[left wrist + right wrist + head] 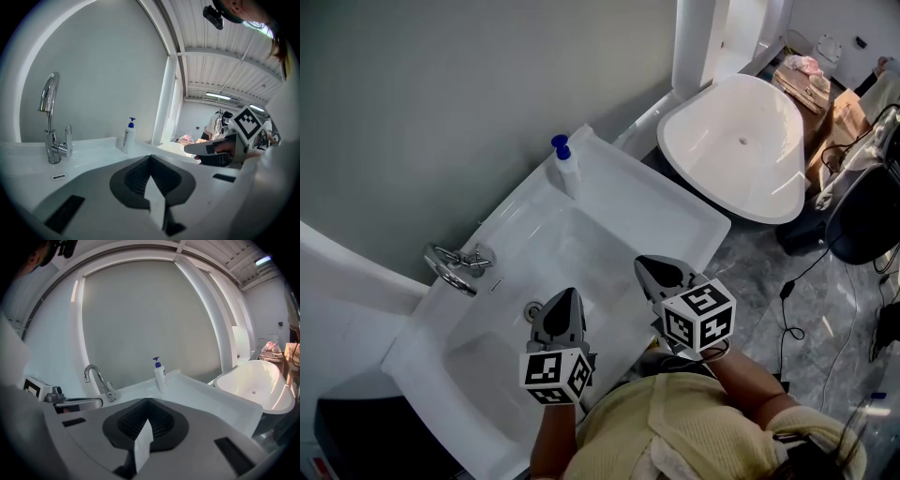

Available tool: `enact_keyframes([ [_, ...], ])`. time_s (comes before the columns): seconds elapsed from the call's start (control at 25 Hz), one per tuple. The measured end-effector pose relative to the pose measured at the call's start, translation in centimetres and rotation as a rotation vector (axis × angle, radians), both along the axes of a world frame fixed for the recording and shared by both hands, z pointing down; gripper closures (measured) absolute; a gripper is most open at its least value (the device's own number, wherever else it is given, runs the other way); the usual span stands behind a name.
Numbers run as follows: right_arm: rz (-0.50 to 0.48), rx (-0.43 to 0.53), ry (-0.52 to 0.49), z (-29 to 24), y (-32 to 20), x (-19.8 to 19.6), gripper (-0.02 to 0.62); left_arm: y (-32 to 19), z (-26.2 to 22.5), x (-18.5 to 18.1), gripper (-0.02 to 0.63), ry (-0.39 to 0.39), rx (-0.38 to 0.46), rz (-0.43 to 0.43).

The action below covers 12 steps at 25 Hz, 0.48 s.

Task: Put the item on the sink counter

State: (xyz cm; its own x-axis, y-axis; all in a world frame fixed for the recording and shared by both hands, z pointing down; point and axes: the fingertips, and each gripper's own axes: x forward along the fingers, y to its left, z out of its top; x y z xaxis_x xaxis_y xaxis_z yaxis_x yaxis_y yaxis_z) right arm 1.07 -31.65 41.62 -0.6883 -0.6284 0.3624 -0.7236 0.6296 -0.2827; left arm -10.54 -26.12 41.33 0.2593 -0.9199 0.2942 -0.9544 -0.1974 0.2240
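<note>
A: Where is the item seen?

B: A white plastic pump bottle (566,167) with a blue pump head is seen on the flat white sink counter (675,202). It is at the far corner, close against the grey wall (441,112). It is kept well apart from the curved chrome tap (450,264), to the right of it as the person stands.

A: Which way is it found from the grippers?

B: It is found ahead of both, beyond the sunken white basin (534,272). The left gripper (563,302) is held over the basin, and the right gripper (656,272) near the front edge of the counter. In the left gripper view the pump bottle is seen a little left of the jaw line. In the right gripper view it is seen a little right of it. So it is placed between the two lines, and neither hand can be called clearly nearer.

A: And its long axis?

B: It is stood upright, with the pump head on top. If it is to be taken, a grip from the side, across the body, is judged suitable.

A: How are the jaws held?

B: On both grippers they are pressed together, and nothing is held between them.

A: What is left of the task?

B: The pump bottle is already set on the sink counter, so the placing is judged done.
</note>
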Motion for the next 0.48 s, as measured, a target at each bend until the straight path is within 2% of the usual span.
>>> enact_keyframes([
  [0.48,-0.024,-0.013,0.0,0.3,-0.4,-0.61,0.574,-0.25,0.25,0.41,0.569,-0.01,-0.015,-0.003],
])
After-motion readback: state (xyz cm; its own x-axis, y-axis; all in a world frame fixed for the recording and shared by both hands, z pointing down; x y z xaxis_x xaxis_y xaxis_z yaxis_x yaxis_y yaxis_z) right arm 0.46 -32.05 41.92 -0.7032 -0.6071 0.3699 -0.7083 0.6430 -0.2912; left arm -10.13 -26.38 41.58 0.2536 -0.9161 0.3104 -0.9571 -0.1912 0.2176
